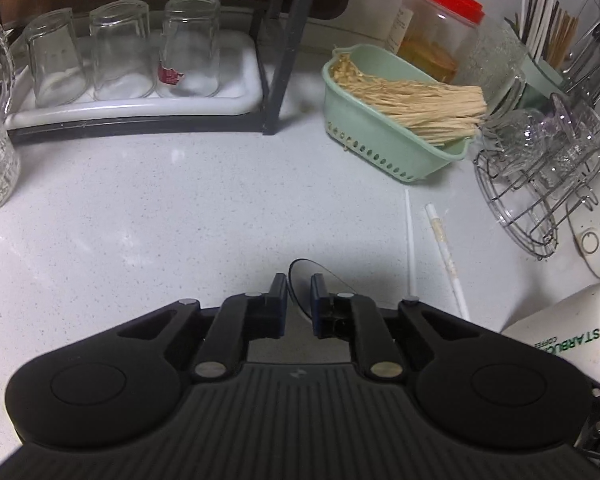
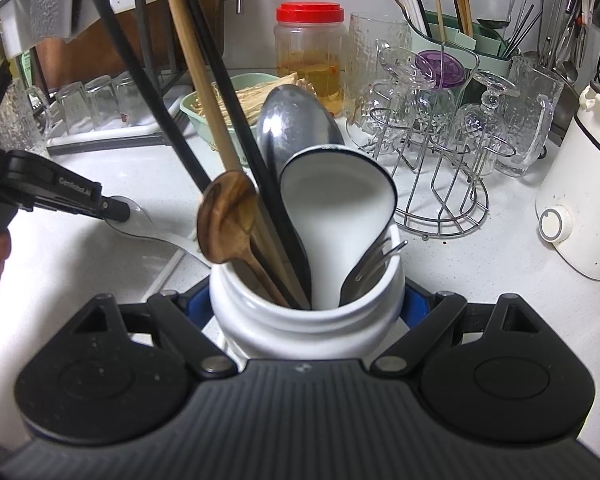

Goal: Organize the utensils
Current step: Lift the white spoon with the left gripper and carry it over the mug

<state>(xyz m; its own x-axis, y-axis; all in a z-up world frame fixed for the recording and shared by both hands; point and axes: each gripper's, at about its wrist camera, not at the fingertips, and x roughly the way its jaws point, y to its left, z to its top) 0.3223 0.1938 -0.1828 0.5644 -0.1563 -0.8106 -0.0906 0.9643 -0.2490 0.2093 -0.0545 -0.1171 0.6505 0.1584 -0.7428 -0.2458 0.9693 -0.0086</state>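
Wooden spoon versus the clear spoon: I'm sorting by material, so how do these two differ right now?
The wooden spoon is brown and opaque; the clear spoon is see-through. The wooden spoon stands bowl-up in the white jar; the clear spoon lies on the counter. The left claw is at the clear spoon's bowl; nothing touches the wooden spoon but its neighbours in the jar. Both have rounded bowls.

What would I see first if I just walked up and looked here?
First, the white jar crammed with a wooden spoon, a metal ladle and a fork, gripped by the right tongs. To its left, the left tongs pinch a clear plastic spoon on the countertop.
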